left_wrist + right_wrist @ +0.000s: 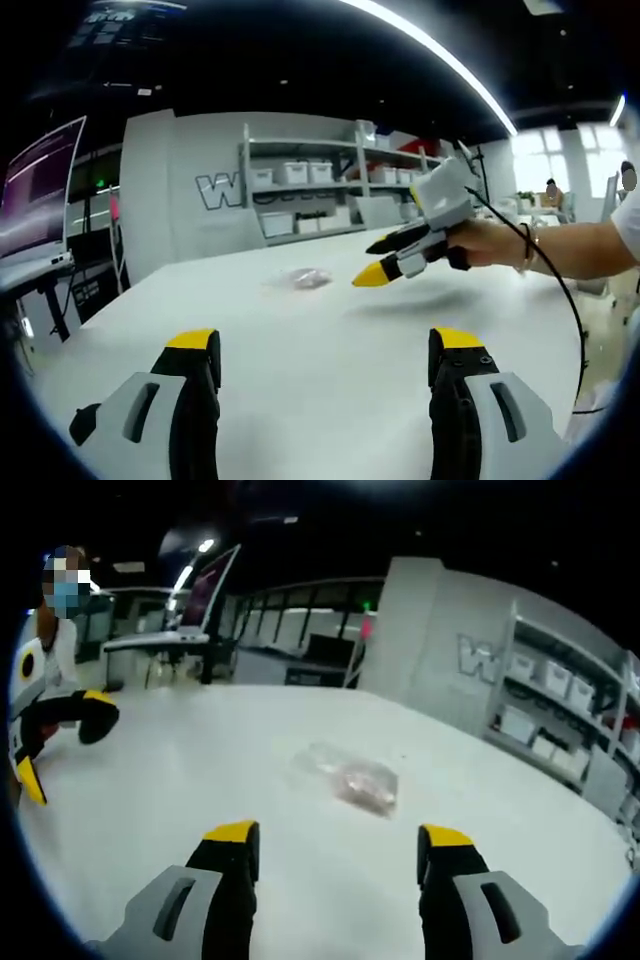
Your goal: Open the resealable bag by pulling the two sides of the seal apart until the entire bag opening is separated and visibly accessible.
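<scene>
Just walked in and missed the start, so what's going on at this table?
A person holds a pair of tongs in each hand over a white table. A clear resealable bag with something pinkish inside lies flat on it, untouched. The right tongs are open and point at the bag from a short way off. The left tongs are open too, farther back. Nothing has gripped the bag, and whether its seal is shut cannot be made out.

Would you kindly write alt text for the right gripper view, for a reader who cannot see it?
A clear resealable bag lies flat on a white table, ahead of the open right gripper and untouched. The left gripper sits at the left edge above the table; shelves of bins line the far right.
</scene>
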`<state>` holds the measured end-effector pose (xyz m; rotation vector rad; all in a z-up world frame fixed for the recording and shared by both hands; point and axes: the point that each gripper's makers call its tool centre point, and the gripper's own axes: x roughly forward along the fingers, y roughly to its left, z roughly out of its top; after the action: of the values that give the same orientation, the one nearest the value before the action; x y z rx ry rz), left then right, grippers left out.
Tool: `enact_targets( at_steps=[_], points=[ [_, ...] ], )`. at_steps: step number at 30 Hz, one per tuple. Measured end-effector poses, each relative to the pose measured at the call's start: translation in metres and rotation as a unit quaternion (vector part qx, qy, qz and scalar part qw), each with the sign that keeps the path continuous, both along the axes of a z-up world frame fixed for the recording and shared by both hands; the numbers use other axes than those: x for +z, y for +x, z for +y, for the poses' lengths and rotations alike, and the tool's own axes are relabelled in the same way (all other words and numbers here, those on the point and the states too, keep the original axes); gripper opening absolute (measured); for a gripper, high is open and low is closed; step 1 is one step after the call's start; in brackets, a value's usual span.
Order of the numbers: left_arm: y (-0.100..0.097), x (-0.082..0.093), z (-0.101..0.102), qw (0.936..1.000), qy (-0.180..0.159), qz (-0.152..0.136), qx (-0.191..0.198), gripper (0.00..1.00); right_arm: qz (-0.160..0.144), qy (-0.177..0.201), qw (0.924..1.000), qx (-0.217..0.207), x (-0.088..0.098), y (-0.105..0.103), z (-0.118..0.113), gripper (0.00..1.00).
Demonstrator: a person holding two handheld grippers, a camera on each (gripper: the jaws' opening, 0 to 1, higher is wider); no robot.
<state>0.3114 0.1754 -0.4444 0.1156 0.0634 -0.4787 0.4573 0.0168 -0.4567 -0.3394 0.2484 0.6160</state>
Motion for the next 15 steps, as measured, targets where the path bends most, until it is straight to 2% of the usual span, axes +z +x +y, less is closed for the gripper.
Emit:
enact_targets(
  at_steps=[15],
  points=[
    [-0.0031, -0.0007, -0.0014, 1.0, -0.002, 0.003, -0.001, 0.85, -0.009, -0.017, 0.9998, 0.002, 0.0039, 0.0034, 0.0052, 0.62]
  ],
)
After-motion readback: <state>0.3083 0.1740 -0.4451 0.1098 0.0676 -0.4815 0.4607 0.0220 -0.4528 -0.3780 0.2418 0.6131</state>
